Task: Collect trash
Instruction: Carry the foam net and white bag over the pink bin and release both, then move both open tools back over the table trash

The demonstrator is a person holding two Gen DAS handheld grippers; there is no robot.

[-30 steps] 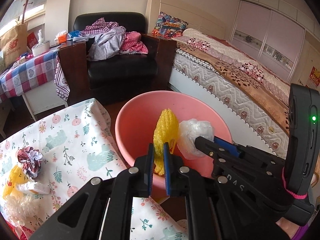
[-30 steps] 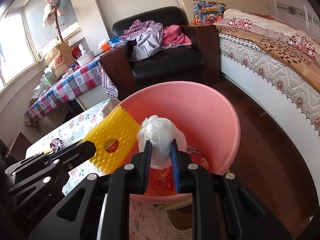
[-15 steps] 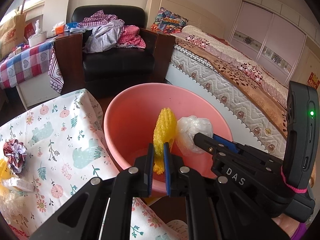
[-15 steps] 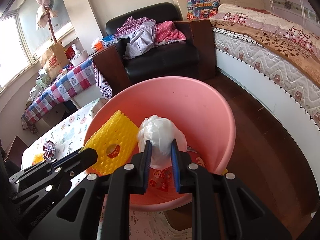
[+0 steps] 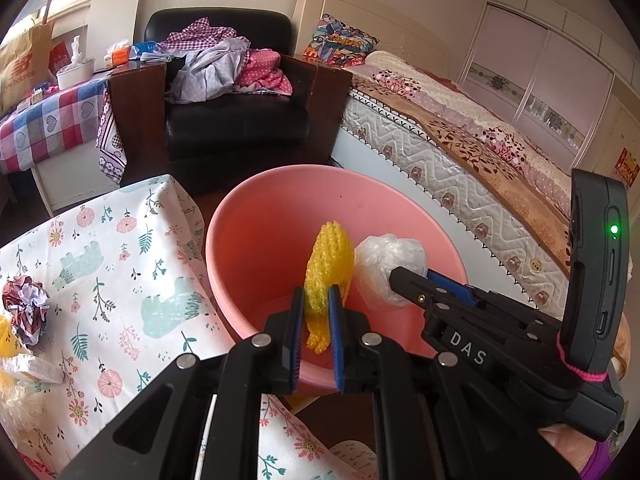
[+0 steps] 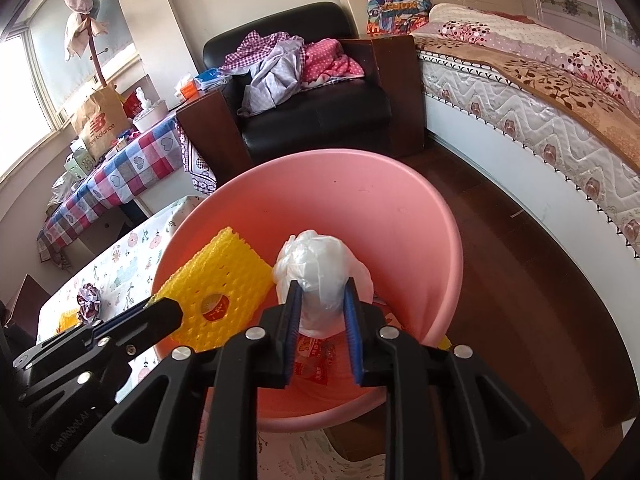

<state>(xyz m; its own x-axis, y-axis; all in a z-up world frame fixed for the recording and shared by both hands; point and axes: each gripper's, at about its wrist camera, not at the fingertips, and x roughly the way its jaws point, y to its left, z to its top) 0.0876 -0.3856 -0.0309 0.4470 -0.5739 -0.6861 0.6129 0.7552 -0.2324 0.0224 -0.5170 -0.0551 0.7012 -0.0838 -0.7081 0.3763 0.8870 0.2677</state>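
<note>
A pink bin (image 5: pixel 256 216) (image 6: pixel 400 216) stands beside the floral-cloth table (image 5: pixel 112 264). My left gripper (image 5: pixel 316 300) is shut on a yellow foam net (image 5: pixel 326 264) (image 6: pixel 216 280) and holds it over the bin's mouth. My right gripper (image 6: pixel 320 300) is shut on a crumpled white plastic bag (image 6: pixel 320 268) (image 5: pixel 384 256), also over the bin, right of the net. A red wrapper (image 6: pixel 316 368) lies in the bin's bottom. On the table at the left lie a crumpled red-white wrapper (image 5: pixel 26 312) (image 6: pixel 88 300), a white scrap (image 5: pixel 28 368) and yellow pieces at the frame's edge.
A black armchair (image 5: pixel 236 120) piled with clothes stands behind the bin. A bed (image 5: pixel 460 148) runs along the right. A checked-cloth table (image 5: pixel 44 120) with a paper bag is at the far left. Dark wood floor (image 6: pixel 540 288) lies right of the bin.
Both grippers have moved forward and lower toward the bin, still holding the net and the bag. The bin fills more of both views.
</note>
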